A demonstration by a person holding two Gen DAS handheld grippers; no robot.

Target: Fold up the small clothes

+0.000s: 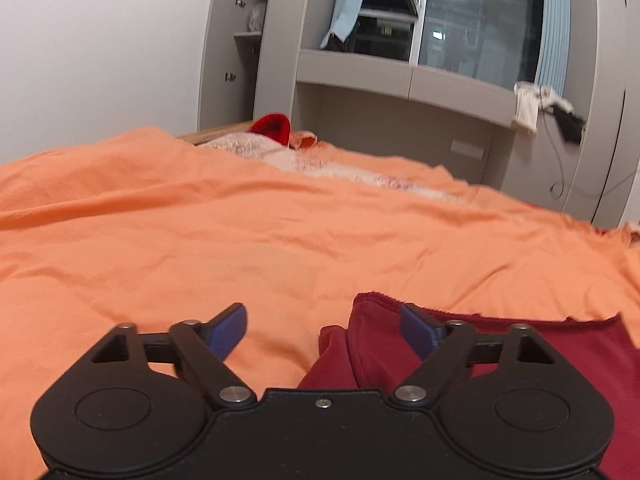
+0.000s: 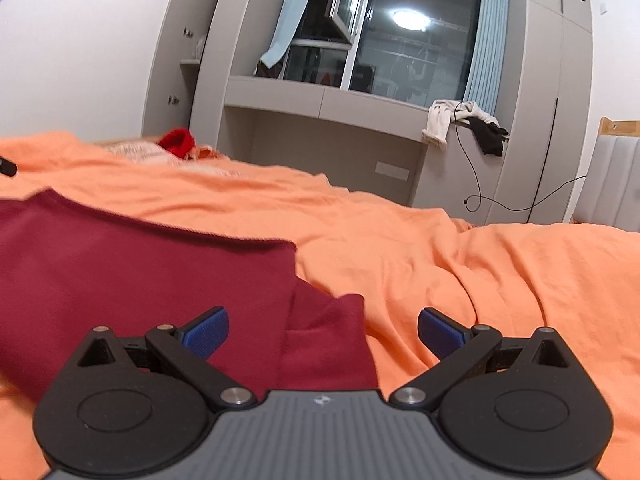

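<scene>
Judging the risks first, I thought the loose flap at the maroon garment's (image 2: pixel 132 264) near corner was the weak point: it lay doubled over and unpinned, so any brush from a finger on the way past could have dragged it open and spoiled the fold. The orange bedspread (image 1: pixel 200 220) under it was wrinkled and soft, and a pinch taken too deep could have gathered the bedspread together with the cloth. I also reckoned that the rumpled layers at the garment's left end, bunched up just in front of the left gripper (image 1: pixel 322 330), could slump sideways if nudged.

The garment lay flat on the bed toward its near edge, stretched between the two grippers, well apart from the red item (image 1: pixel 274 128) and the pale blanket at the bed's far edge.

My left gripper had its jaws spread wide and held nothing; its right-hand blue pad (image 1: pixel 418 332) stood over the garment's bunched end, though I could not tell whether it touched the cloth. The right gripper (image 2: pixel 323 334) was likewise wide open and empty, with the garment's folded corner lying between its fingers (image 2: pixel 206 334) and not pressed by either pad.
</scene>
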